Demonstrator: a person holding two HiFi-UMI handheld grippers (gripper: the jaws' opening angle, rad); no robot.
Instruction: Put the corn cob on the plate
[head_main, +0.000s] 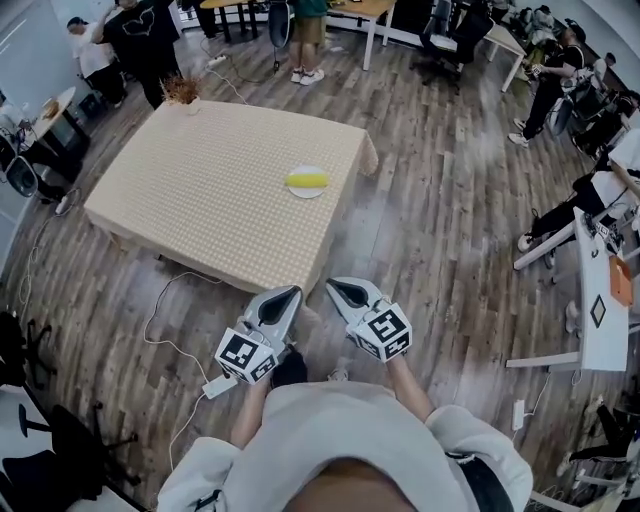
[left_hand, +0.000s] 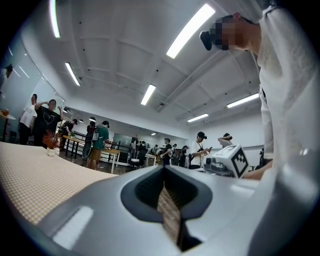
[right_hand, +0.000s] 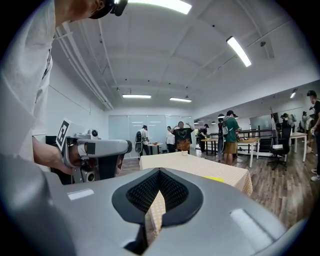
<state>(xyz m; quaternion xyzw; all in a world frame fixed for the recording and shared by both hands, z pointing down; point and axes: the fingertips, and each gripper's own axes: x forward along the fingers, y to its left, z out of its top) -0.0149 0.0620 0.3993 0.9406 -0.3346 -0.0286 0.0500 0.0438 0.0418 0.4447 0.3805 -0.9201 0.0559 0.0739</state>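
The yellow corn cob (head_main: 307, 180) lies on a small white plate (head_main: 307, 190) near the right edge of the low table (head_main: 200, 190) with a beige checked cloth. Both grippers are held close to the person's body, over the wooden floor in front of the table and well short of it. My left gripper (head_main: 290, 295) (left_hand: 164, 171) is shut and holds nothing. My right gripper (head_main: 335, 288) (right_hand: 159, 172) is shut too, also with nothing in it. In the right gripper view the corn cob (right_hand: 214, 178) shows as a yellow sliver on the table (right_hand: 195, 167).
A small potted plant (head_main: 183, 92) stands at the table's far corner. A cable and power strip (head_main: 215, 385) lie on the floor at the left. A white desk (head_main: 600, 300) stands at the right. Several people stand or sit around the room's edges.
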